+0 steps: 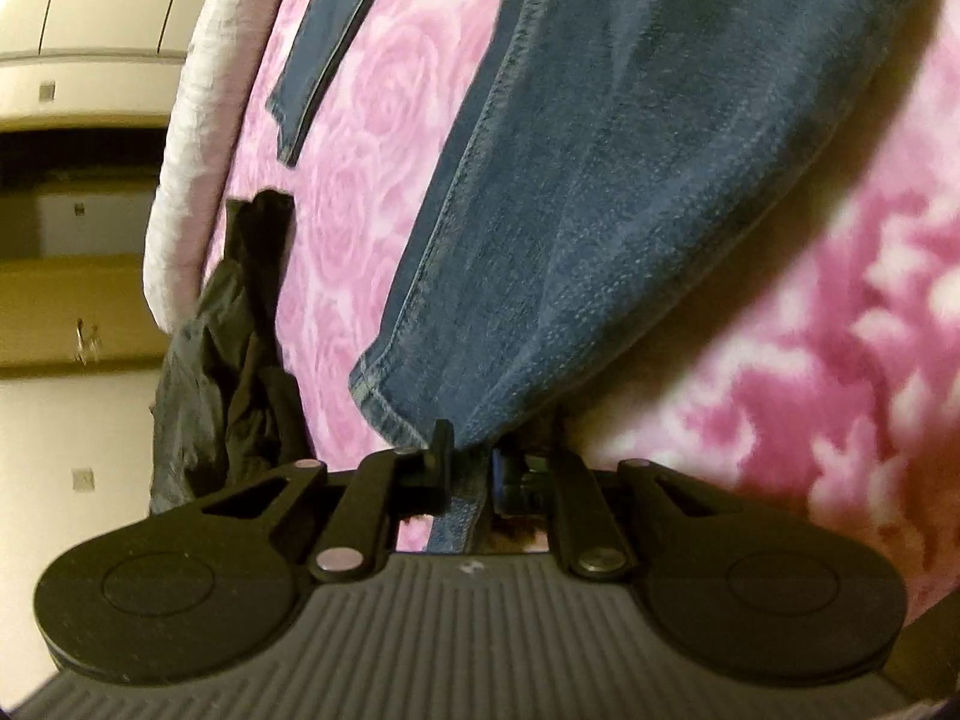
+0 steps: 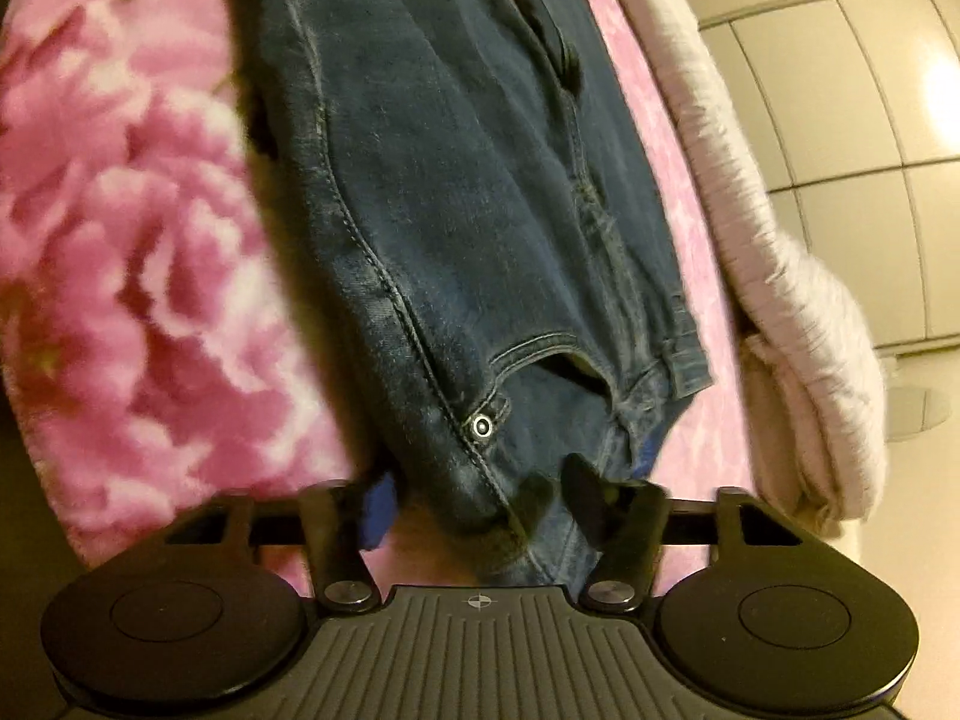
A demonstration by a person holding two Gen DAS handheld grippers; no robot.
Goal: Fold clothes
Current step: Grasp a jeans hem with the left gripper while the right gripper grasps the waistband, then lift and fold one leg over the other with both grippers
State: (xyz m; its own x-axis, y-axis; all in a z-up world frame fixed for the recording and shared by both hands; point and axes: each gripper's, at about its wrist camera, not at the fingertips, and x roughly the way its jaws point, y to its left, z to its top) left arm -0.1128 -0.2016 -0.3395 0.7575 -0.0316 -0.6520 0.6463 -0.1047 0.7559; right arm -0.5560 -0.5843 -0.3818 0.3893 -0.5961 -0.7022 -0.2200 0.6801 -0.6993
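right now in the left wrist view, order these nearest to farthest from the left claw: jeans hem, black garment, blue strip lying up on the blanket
1. jeans hem: clamped in the left claw, just ahead of it.
2. black garment: off to the left, at the edge of the pink blanket.
3. blue strip: farthest, up at the top of the view.

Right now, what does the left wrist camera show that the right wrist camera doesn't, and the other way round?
Only the left wrist view shows the crumpled black garment at the bed's edge and a hemmed end of the jeans in the left gripper. Only the right wrist view shows the jeans' pocket rivet and waistband end, pinched by the right gripper. Both show the jeans and the pink floral blanket.
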